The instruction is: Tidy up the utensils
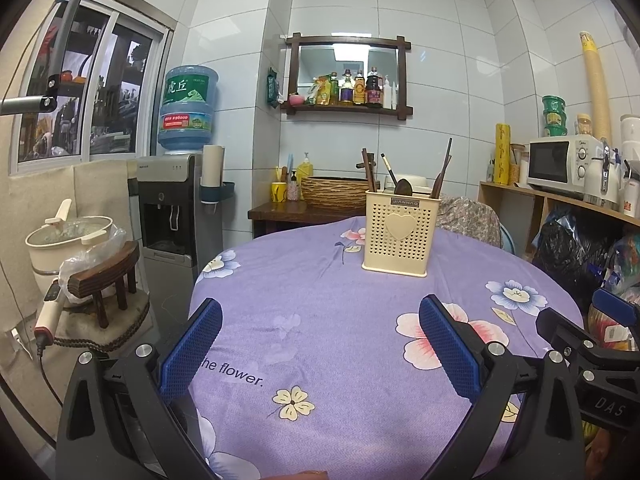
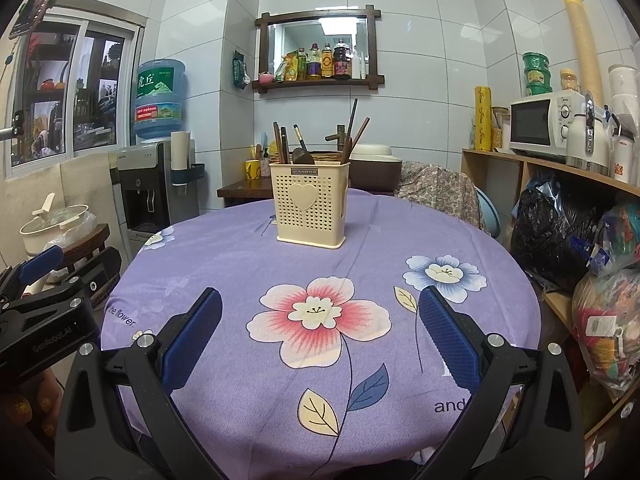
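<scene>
Your round table [image 1: 320, 288], draped in a purple floral cloth, fills the lower half of both views. At 12 o'clock on it, well apart from both tools, stands the cream utensil holder [image 1: 401, 233], upright, with the dark wooden utensils [image 1: 442, 170] standing inside it and leaning at angles. Your left gripper [image 1: 320, 344] hovers over the near edge at 6 o'clock, jaws spread wide and holding nothing. Your right gripper [image 2: 320, 338] sits beside it, equally wide and empty.
</scene>
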Available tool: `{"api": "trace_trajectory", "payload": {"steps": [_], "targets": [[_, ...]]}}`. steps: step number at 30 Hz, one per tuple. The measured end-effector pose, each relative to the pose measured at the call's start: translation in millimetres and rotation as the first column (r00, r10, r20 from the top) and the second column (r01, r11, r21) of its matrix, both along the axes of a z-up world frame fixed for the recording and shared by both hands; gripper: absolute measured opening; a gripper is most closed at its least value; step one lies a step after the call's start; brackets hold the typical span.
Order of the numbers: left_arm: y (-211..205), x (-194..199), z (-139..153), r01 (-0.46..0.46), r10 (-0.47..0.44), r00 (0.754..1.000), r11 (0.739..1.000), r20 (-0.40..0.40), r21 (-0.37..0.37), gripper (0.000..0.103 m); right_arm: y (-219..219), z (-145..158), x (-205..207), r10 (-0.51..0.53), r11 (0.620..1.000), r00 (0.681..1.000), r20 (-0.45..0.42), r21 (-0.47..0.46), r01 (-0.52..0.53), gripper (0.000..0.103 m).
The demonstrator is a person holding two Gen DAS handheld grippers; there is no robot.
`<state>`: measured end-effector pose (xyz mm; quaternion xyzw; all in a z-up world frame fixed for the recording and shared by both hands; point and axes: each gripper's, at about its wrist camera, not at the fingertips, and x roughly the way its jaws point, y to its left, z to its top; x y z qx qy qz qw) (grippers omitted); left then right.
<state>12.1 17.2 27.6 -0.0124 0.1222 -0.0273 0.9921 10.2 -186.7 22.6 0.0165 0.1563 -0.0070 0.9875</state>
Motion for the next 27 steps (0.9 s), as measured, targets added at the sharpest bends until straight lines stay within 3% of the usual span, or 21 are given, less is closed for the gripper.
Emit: {"api": "trace_trajectory", "payload": {"steps": [27], "targets": [[-2.6,-0.3,0.7,-0.011,0.011,1.000,1.000,0.002,0.009,0.098,-2.3,-0.2,-0.3,0.002,1.000,1.000,-0.002,0.004,-0.002,0.097]]}}
